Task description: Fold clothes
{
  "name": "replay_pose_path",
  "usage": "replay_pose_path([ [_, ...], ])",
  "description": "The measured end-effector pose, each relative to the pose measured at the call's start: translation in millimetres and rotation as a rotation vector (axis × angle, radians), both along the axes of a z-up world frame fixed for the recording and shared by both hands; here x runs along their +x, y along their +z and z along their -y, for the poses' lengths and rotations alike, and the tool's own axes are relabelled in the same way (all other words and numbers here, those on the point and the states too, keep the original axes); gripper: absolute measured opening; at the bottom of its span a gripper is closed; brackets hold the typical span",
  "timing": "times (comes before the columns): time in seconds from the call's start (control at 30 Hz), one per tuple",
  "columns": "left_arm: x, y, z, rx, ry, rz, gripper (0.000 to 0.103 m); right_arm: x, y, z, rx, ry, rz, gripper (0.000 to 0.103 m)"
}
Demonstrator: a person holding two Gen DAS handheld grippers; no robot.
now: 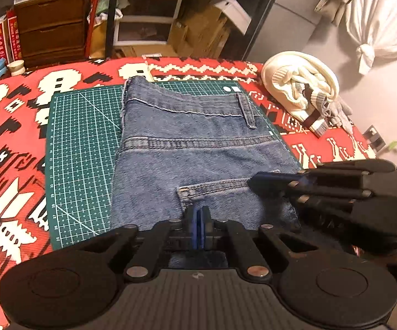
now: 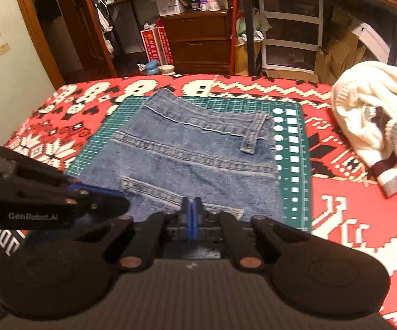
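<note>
Lying folded on the green cutting mat (image 1: 83,126) at centre frame, the jeans (image 1: 198,148) have their near edge hidden under both tools. The left gripper (image 1: 198,220) and right gripper (image 2: 191,214) each show blue pads pressed together over that denim edge, though whether cloth is actually pinched cannot be told. A cream sweater (image 2: 377,104) sits partly cut off at right.

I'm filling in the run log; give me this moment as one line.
task: fold clothes | jeans folded on green mat | left gripper shut at near edge | right gripper shut at near edge | sweater waiting aside
</note>
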State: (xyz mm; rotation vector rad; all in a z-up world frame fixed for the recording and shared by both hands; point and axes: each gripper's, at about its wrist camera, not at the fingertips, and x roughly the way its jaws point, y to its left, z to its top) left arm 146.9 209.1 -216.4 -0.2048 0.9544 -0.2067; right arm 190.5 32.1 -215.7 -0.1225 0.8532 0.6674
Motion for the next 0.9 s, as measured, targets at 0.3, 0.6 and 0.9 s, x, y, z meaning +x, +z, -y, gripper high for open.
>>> replay_pose_path([
  [0.3, 0, 6, -12, -0.086, 0.065, 0.005, 0.003, 1, 1, 1, 0.031, -0.076, 0.01, 0.002],
  [0.6, 26, 0, -18, -0.118, 0.129, 0.025, 0.003, 19, -6, -12, 0.021, -0.114, 0.009, 0.0],
  [0.9, 33, 1, -42, -0.233, 0.223, 0.035, 0.003, 31, 0, -28, 0.11, -0.081, 0.003, 0.002],
])
